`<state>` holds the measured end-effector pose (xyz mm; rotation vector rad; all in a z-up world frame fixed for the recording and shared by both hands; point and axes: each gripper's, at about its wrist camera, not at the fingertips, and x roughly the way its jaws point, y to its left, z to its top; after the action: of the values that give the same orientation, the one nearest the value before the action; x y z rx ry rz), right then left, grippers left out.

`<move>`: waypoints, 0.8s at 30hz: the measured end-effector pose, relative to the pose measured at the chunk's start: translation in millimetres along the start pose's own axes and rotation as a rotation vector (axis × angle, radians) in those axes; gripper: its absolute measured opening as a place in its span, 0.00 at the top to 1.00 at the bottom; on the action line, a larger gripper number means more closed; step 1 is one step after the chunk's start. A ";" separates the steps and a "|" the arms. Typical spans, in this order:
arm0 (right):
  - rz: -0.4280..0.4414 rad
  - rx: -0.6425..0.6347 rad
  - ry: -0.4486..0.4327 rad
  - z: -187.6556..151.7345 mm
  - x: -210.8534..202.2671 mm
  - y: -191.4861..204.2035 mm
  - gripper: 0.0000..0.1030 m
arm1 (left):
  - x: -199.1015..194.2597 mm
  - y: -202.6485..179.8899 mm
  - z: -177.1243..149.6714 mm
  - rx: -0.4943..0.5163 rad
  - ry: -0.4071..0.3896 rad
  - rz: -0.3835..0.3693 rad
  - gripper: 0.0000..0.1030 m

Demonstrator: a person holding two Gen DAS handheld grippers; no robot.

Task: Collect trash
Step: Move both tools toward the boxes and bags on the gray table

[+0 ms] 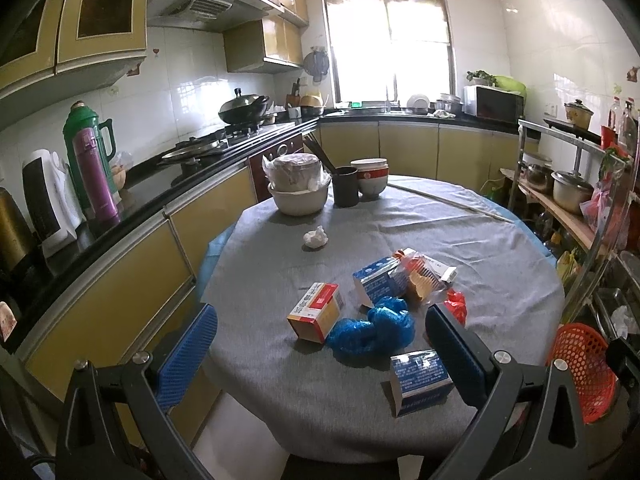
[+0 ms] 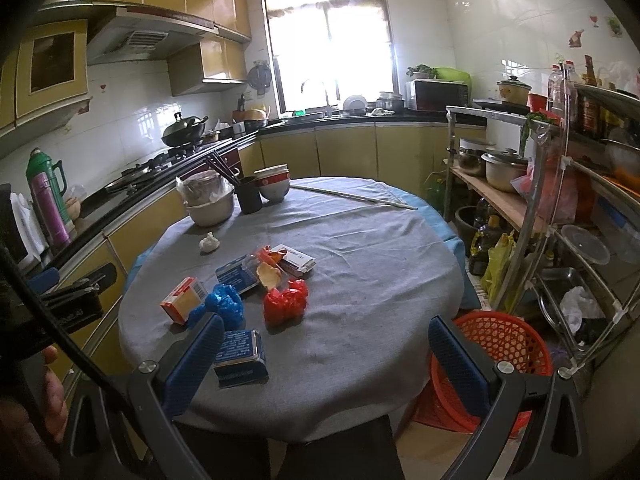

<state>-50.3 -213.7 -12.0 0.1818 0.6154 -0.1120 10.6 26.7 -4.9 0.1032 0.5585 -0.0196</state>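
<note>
Sitting on grey-clothed round table (image 1: 400,216) in kitchen: trash boxes (image 1: 316,311), bags; both claws (image 1: 320,356) (image 2: 326,364) released, w/ nothing held.

grey tablecloth (image 2: 360,248), red bag (image 2: 286,300) — red mesh basket (image 2: 504,340)

Left gripper (image 1: 322,354): jaws spread wide, nothing between the blue-padded fingers (image 1: 188,354), held clear above the near edge of the round table (image 1: 400,216). Right gripper (image 2: 324,364): jaws likewise spread wide and empty, also above the table's near edge, further right. In the right wrist view, the left gripper's body shows left of the table, and a hand (image 2: 38,408) grips its handle.
</note>
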 end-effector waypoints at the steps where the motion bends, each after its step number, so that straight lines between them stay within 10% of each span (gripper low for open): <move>1: 0.004 0.000 0.001 -0.5 1.1 0.6 0.00 | 1.1 0.4 -0.4 -0.001 0.002 0.002 0.00; 24: 0.078 -0.005 0.068 -6.7 25.7 18.6 0.00 | 25.0 10.8 -5.8 -0.023 0.064 0.018 0.00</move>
<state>-30.3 -195.5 -29.9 0.2054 0.6756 -0.0294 29.3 38.2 -22.0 0.0871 0.6212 0.0078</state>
